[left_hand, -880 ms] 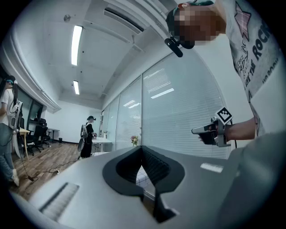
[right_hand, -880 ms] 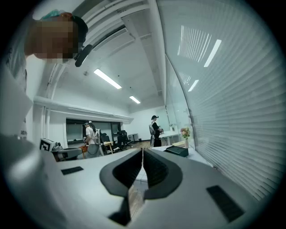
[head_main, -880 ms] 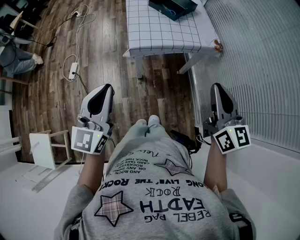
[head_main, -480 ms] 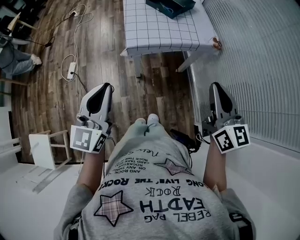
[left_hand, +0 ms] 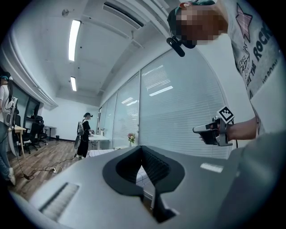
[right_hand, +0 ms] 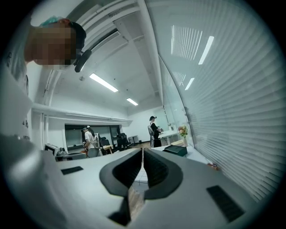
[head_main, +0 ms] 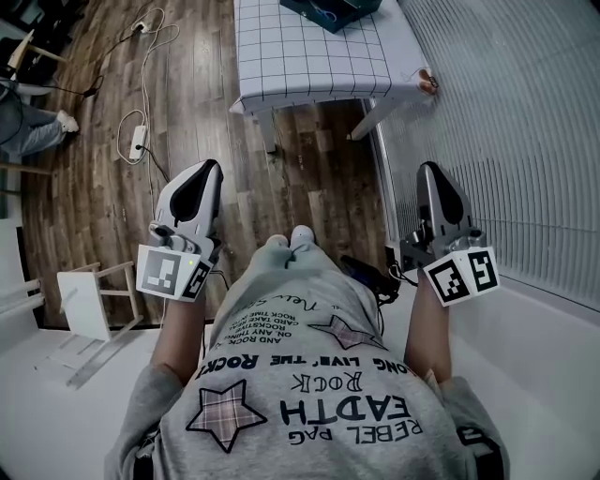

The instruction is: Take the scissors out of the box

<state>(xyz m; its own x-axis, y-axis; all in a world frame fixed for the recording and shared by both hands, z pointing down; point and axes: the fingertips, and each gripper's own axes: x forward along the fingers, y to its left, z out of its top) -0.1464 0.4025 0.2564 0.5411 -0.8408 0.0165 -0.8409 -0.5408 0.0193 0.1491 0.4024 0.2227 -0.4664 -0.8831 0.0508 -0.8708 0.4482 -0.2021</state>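
Note:
A dark box (head_main: 330, 11) lies on the checked-cloth table (head_main: 309, 56) at the top edge of the head view, well ahead of both grippers. It shows again as a dark flat box (right_hand: 175, 150) in the right gripper view. I cannot make out the scissors inside it. My left gripper (head_main: 210, 169) is held level above the wooden floor at the left, jaws shut and empty (left_hand: 142, 148). The right gripper (head_main: 428, 171) is level beside the glass wall, also shut and empty (right_hand: 142, 150). Neither is near the table.
A power strip with cables (head_main: 138, 141) lies on the wooden floor at the left. A white stool (head_main: 89, 300) stands near me at lower left. A blinded glass wall (head_main: 506, 122) runs along the right. A person (left_hand: 85, 134) stands at a far table.
The table and box have slid left and slightly up in the head view. The left gripper has risen a little. Both grippers stay shut.

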